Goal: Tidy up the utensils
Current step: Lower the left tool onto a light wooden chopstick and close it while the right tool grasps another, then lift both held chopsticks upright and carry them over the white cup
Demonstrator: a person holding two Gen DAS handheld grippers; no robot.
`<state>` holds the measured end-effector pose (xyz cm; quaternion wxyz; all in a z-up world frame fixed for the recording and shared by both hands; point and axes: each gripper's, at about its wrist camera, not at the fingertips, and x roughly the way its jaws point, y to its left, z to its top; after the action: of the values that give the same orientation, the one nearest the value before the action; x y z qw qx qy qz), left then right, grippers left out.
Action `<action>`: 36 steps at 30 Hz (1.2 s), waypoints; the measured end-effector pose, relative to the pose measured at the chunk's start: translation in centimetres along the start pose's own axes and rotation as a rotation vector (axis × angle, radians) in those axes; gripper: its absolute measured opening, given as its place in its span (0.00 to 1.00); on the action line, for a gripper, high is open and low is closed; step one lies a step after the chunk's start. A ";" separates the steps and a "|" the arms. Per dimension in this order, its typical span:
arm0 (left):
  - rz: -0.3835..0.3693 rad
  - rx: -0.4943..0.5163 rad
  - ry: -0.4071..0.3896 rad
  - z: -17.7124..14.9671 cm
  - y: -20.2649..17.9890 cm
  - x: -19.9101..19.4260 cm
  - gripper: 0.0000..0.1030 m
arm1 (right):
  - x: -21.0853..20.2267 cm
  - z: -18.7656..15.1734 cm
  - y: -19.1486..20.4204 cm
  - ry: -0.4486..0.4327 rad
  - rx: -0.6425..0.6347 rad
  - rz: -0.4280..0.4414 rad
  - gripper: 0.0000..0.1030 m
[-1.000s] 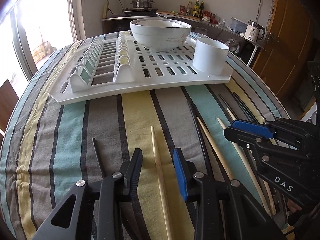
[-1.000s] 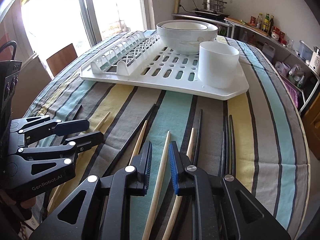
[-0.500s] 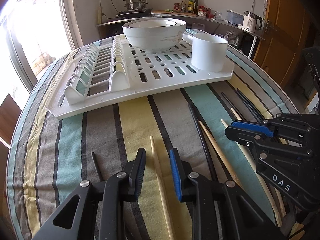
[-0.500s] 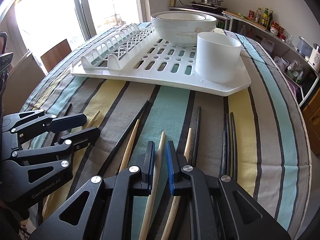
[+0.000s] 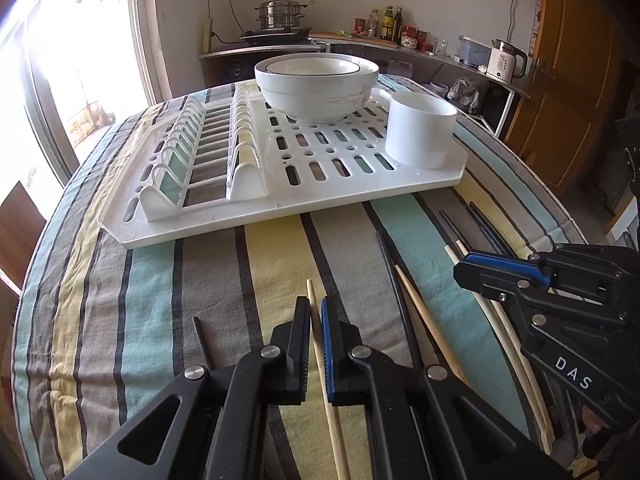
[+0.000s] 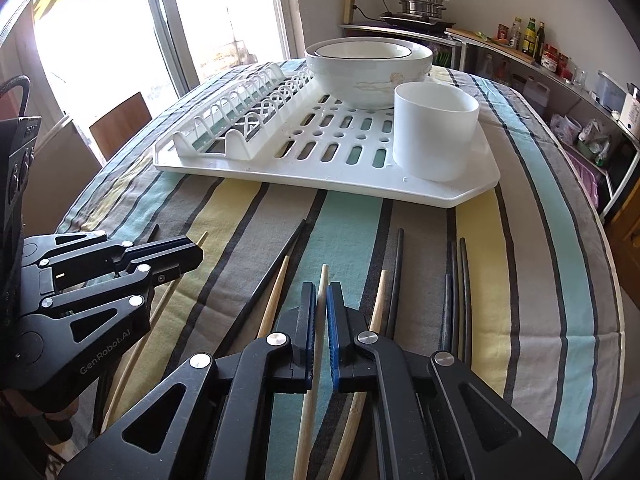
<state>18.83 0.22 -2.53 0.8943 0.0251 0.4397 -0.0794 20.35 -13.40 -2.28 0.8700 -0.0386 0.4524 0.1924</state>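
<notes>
Several wooden and black chopsticks lie on the striped tablecloth in front of a white drying rack. My left gripper is shut on a wooden chopstick near its far tip. My right gripper is shut on another wooden chopstick. A white utensil cup stands on the rack's right corner; it also shows in the right wrist view. Each gripper shows in the other's view: the right one, the left one.
Stacked white bowls sit on the rack behind the cup. Loose wooden chopsticks and black chopsticks lie beside my right gripper. A counter with a steamer pot and bottles stands behind the table.
Both grippers have closed from open onto the wooden chopsticks between their fingers. Both have moved slightly forward toward the rack.
</notes>
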 end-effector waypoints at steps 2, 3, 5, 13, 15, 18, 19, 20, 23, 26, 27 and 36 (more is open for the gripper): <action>-0.011 0.002 -0.020 0.3 -0.1 -1.0 0.05 | -0.8 0.3 0.1 -0.024 0.003 0.012 0.05; -0.013 0.005 -0.031 0.5 -0.2 -1.5 0.05 | -1.3 0.4 0.1 -0.036 0.003 0.017 0.05; -0.016 0.007 -0.057 0.8 -0.3 -2.6 0.05 | -2.3 0.7 0.2 -0.064 0.001 0.023 0.05; -0.032 0.013 -0.180 2.1 -0.2 -8.2 0.05 | -6.5 1.7 0.1 -0.180 0.006 0.047 0.05; -0.036 0.010 -0.209 2.2 -0.1 -9.5 0.04 | -7.5 1.7 0.0 -0.211 0.010 0.053 0.05; -0.036 0.004 -0.241 2.3 0.1 -10.9 0.04 | -8.8 1.8 -0.2 -0.251 0.017 0.058 0.05; -0.035 0.000 -0.248 2.4 0.1 -11.3 0.04 | -9.1 1.8 -0.3 -0.261 0.020 0.060 0.05; -0.037 -0.002 -0.255 2.5 0.2 -11.7 0.04 | -9.4 1.9 -0.4 -0.271 0.022 0.061 0.05; -0.039 -0.005 -0.274 2.6 0.2 -12.7 0.04 | -10.3 1.9 -0.6 -0.297 0.027 0.062 0.05; -0.038 0.000 -0.290 2.5 0.0 -13.5 0.04 | -11.2 1.9 -0.7 -0.322 0.027 0.062 0.05; -0.038 0.002 -0.294 2.5 -0.1 -13.7 0.04 | -11.5 1.8 -0.6 -0.329 0.026 0.063 0.05; -0.041 0.013 -0.321 2.7 -0.5 -14.9 0.04 | -13.1 1.5 -0.9 -0.369 0.019 0.068 0.05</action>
<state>11.97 1.18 10.91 0.9510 0.0087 0.2913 -0.1035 15.09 -17.75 9.02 0.9314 0.0208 0.2882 0.2215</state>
